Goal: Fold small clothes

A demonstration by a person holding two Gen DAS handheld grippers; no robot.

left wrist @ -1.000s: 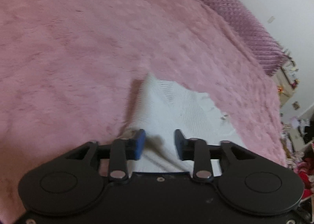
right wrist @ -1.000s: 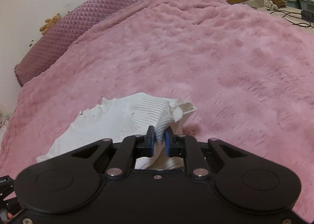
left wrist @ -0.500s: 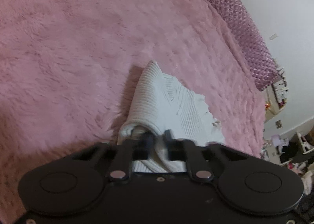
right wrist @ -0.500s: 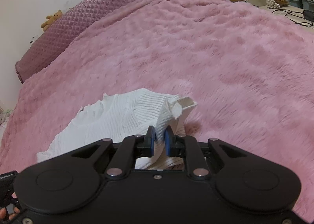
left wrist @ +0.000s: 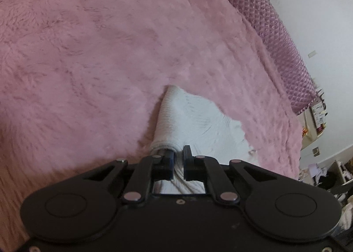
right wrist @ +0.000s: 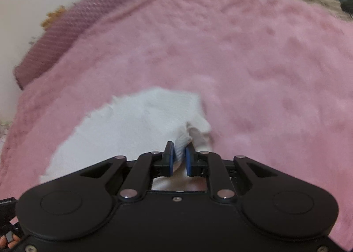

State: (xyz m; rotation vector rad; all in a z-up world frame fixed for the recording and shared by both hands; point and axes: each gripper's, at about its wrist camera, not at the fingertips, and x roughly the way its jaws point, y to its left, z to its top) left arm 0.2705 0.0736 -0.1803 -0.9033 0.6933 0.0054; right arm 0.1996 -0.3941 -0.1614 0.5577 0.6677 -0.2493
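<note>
A small white ribbed knit garment lies on a fluffy pink blanket. My left gripper is shut on its near edge, where the knit is bunched between the blue pads and a rolled fold runs away from the left finger. In the right wrist view the same white garment spreads to the left, and my right gripper is shut on a raised corner of it. The right view is blurred.
A quilted mauve headboard cushion borders the pink blanket at the far side, against a white wall. Cluttered shelves and furniture stand beyond the bed's right end. A fingertip shows at the lower left corner.
My left gripper has closed from open onto the garment's near edge and sunk a little, rolling slightly. The right gripper kept its grip; its view is now blurred.
</note>
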